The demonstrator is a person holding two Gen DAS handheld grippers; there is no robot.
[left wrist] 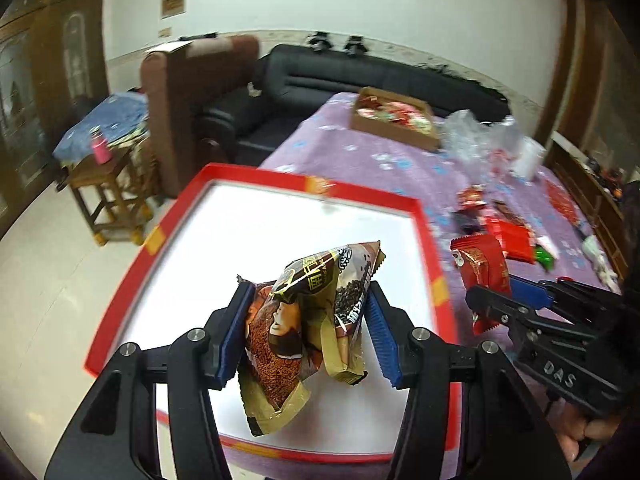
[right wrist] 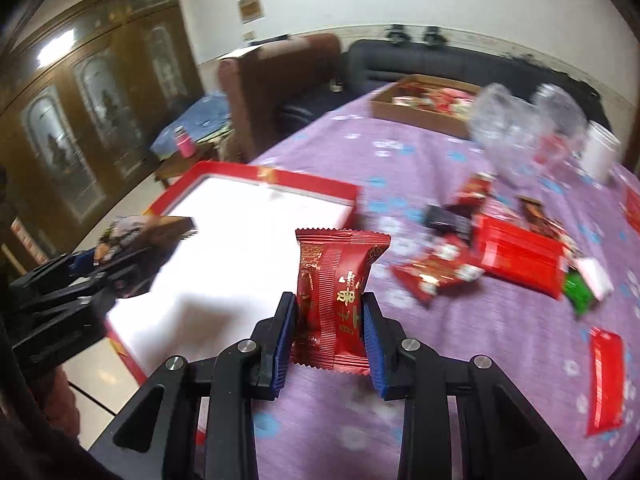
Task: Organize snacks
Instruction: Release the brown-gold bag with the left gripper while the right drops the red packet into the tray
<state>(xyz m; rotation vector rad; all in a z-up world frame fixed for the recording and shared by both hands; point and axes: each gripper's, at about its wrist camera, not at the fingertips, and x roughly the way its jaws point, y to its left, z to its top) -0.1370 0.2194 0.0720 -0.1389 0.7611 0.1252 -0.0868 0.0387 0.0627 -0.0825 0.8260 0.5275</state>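
Left to right. Red-rimmed tray (left wrist: 424, 216), white inside, at the left edge of the tabletop (left wrist: 360, 152) under its purple flowered cloth.

Left tool (left wrist: 306, 334): clenched on two brown snack packets (left wrist: 304, 320), held above the tray's white floor. The nearer packet's long axis runs from its top between the blue pads down toward the camera; the farther one rises away to a crimped tip.

Right tool (right wrist: 330, 336): grasping a red snack packet (right wrist: 336, 292) by its lower half, over the cloth just right of the tray. Its long axis stands upright, crimped end uppermost (printed characters face the camera).

Farther right, a loose heap of red snack packets (right wrist: 516, 256) lies on the cloth; behind it a cardboard box (right wrist: 416, 114) of sweets and crumpled clear plastic (right wrist: 516, 128).
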